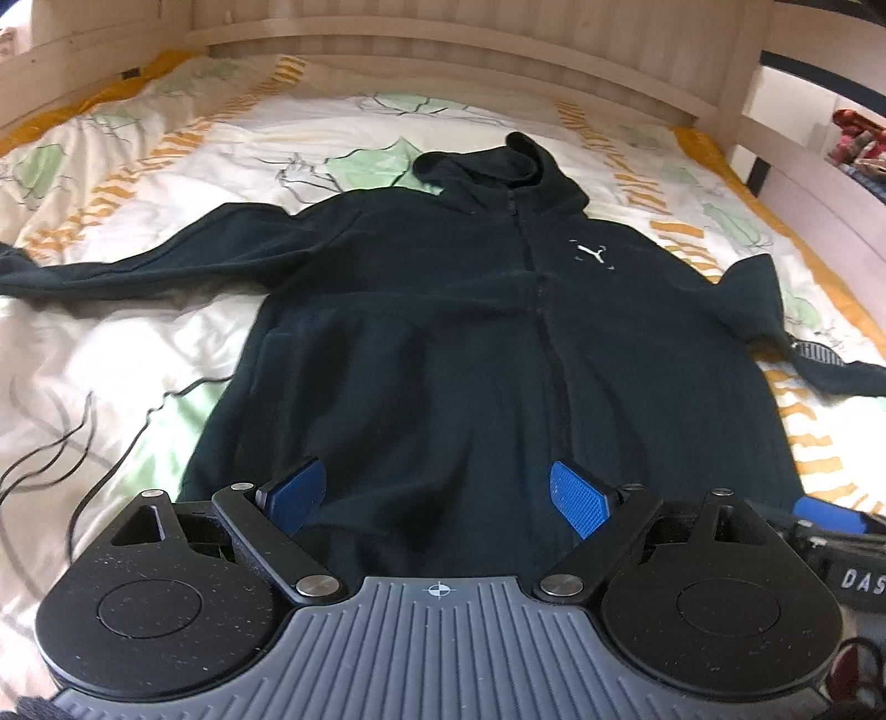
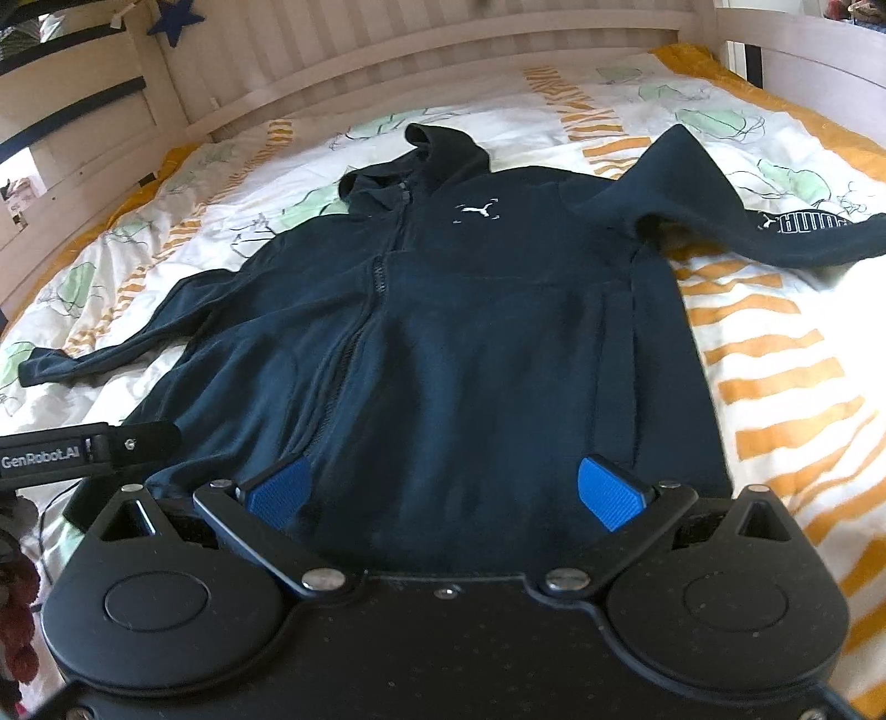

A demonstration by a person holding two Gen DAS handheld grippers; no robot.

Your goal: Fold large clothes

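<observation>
A dark navy zip hoodie (image 1: pixel 443 310) lies flat and front up on the bed, hood toward the headboard, both sleeves spread outward. A white cat logo (image 1: pixel 590 253) marks its chest. My left gripper (image 1: pixel 437 498) hovers over the hoodie's lower hem, left of the zip, its blue pads wide apart with nothing between them. In the right wrist view the same hoodie (image 2: pixel 470 332) fills the middle, and my right gripper (image 2: pixel 443 493) stands open over the hem right of the zip. The right sleeve (image 2: pixel 775 227) carries white lettering.
A white duvet (image 1: pixel 138 310) with orange stripes and green patches covers the bed. A pale wooden headboard (image 1: pixel 443 50) runs along the far side. A thin black cable (image 1: pixel 61 459) lies on the duvet at the left. The left gripper's body (image 2: pixel 83 448) shows at the right wrist view's left edge.
</observation>
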